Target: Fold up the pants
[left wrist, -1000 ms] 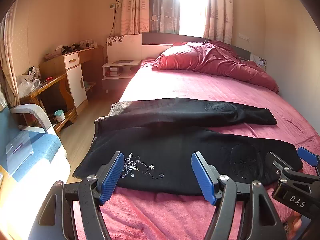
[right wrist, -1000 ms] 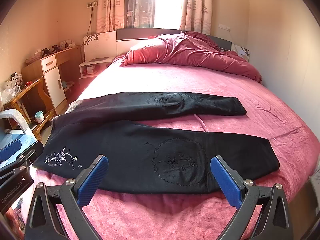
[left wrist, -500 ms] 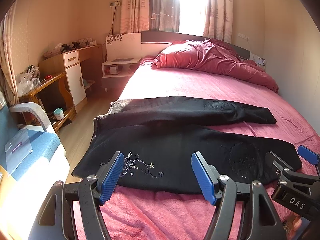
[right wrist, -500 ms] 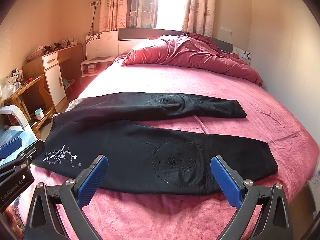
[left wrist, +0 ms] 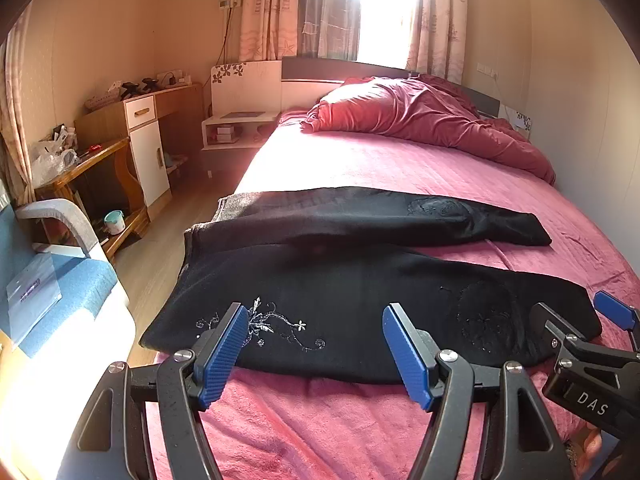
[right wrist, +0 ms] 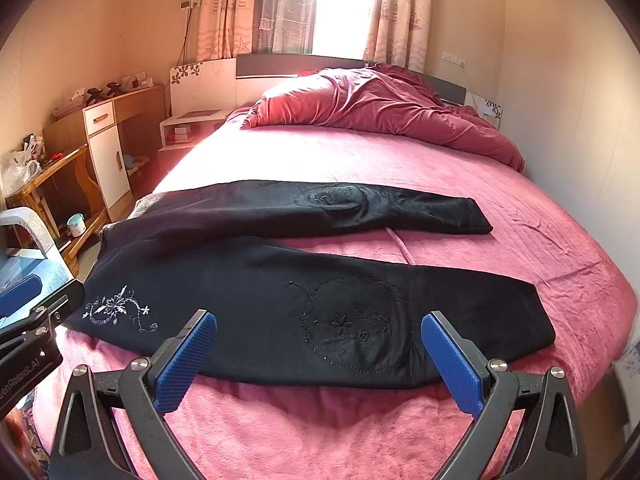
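a: anything changed from a second ago?
b: hardly; the black pants (left wrist: 360,280) sit a touch further ahead of both grippers, still flat across the pink bed (right wrist: 360,160).
a: the grippers?
b: left gripper (left wrist: 316,354) and right gripper (right wrist: 320,360) both gape wide, holding nothing, just short of the near trouser leg.
a: any writing?
b: "das" on the right gripper's body, part of "genrobot.ai" on the left's.

Black pants (right wrist: 280,280) lie flat, legs spread apart.
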The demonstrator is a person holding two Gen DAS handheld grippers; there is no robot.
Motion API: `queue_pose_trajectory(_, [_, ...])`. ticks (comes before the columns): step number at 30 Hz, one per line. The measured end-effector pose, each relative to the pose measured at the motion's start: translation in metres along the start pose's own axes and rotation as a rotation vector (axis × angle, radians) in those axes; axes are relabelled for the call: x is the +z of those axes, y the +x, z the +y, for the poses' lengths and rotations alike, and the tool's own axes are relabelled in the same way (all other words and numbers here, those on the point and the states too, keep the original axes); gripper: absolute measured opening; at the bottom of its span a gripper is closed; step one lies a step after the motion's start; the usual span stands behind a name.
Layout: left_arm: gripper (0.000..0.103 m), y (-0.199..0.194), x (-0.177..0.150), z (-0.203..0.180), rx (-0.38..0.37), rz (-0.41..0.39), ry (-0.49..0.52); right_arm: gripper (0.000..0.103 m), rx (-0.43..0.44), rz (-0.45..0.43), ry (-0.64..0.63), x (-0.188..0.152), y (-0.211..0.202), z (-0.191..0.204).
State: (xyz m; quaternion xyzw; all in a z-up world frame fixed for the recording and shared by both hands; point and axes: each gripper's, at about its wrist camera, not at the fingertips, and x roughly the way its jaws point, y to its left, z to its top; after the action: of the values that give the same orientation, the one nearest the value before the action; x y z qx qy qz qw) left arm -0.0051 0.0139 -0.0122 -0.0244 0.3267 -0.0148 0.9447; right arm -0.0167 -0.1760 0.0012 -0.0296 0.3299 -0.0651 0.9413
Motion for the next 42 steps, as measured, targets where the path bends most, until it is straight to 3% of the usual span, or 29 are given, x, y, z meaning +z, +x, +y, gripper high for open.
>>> queue_pose_trajectory(14, [0.071, 0.014, -0.009, 0.003, -0.005, 0.050, -0.005, 0.103, 0.013, 0.056, 0.009, -0.010, 0.015, -0.002])
queue_pose_trajectory(20, [0.071, 0.033, -0.015, 0.018, -0.015, 0.122, -0.043, 0.103, 0.132, 0.146, 0.078, -0.025, 0.045, -0.023])
queue_pose_trajectory(23, [0.077, 0.045, -0.019, 0.038, -0.021, 0.165, -0.082, 0.103, 0.229, 0.240, 0.207, -0.041, 0.069, -0.060])
queue_pose_trajectory(25, [0.095, 0.054, -0.023, 0.054, -0.031, 0.189, -0.122, 0.103, 0.243, 0.300, 0.303, -0.054, 0.082, -0.093])
queue_pose_trajectory(27, [0.103, 0.063, -0.027, 0.068, -0.023, 0.215, -0.146, 0.103, 0.239, 0.331, 0.424, -0.069, 0.093, -0.133])
queue_pose_trajectory(28, [0.103, 0.067, -0.029, 0.074, -0.025, 0.229, -0.154, 0.102, 0.239, 0.342, 0.487, -0.077, 0.097, -0.152])
queue_pose_trajectory(33, [0.103, 0.082, -0.040, 0.099, -0.021, 0.298, -0.217, 0.071, 0.219, 0.356, 0.794, -0.113, 0.123, -0.241])
queue_pose_trajectory(37, [0.100, 0.090, -0.048, 0.120, 0.009, 0.352, -0.285, 0.068, 0.224, 0.346, 0.957, -0.123, 0.154, -0.284])
queue_pose_trajectory(40, [0.084, 0.096, -0.053, 0.140, 0.027, 0.379, -0.374, 0.067, 0.184, 0.308, 0.998, -0.115, 0.161, -0.303])
queue_pose_trajectory(42, [0.079, 0.100, -0.056, 0.155, 0.010, 0.385, -0.455, 0.067, 0.153, 0.304, 0.994, -0.111, 0.166, -0.308])
